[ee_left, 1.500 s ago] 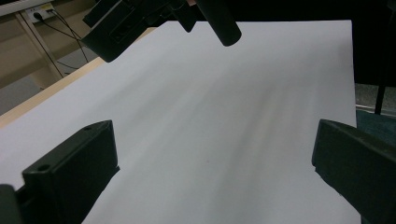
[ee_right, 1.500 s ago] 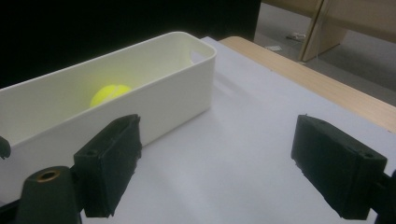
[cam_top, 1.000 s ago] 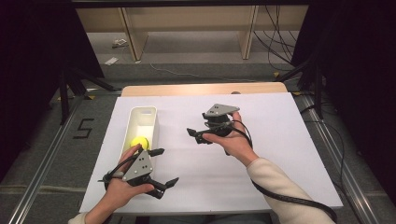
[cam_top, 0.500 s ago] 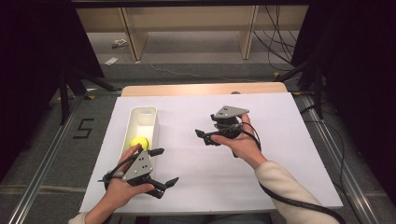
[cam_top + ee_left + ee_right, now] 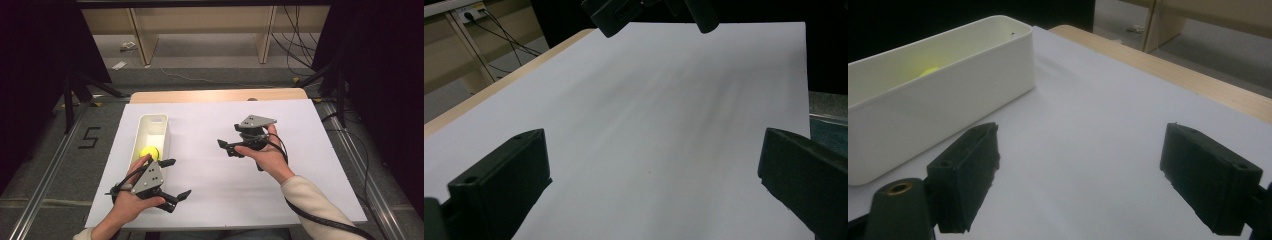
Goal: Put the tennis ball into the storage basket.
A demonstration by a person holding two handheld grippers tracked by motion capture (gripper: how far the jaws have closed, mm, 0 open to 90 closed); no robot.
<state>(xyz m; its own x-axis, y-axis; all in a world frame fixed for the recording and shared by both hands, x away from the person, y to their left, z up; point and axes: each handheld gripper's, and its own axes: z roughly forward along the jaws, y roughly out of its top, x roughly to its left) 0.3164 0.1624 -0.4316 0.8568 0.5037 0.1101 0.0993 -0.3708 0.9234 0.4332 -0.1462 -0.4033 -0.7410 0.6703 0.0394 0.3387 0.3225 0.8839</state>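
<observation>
A white oblong tray (image 5: 161, 122) stands on the left half of the white-covered table, and a yellow ball (image 5: 148, 152) lies in its near end. My left gripper (image 5: 176, 178) rests by the tray's near end, pointing right, its jaws wide open and empty. In the left gripper view the left gripper (image 5: 654, 165) has only bare white sheet between its jaws. My right gripper (image 5: 225, 147) hovers at mid-table, pointing left toward the tray, open with nothing held. In the right gripper view, the right gripper (image 5: 1080, 170) faces the tray (image 5: 948, 100), with the ball (image 5: 930, 71) glowing inside.
The white sheet (image 5: 300, 170) covers most of the table, with a wooden edge (image 5: 215, 95) at the far side. A black cable (image 5: 320, 220) trails from the right gripper over the near right. Metal rails and dark floor flank the table.
My right hand has carried its gripper to the right, away from the tray, jaws unchanged. The left gripper has stayed where it was.
</observation>
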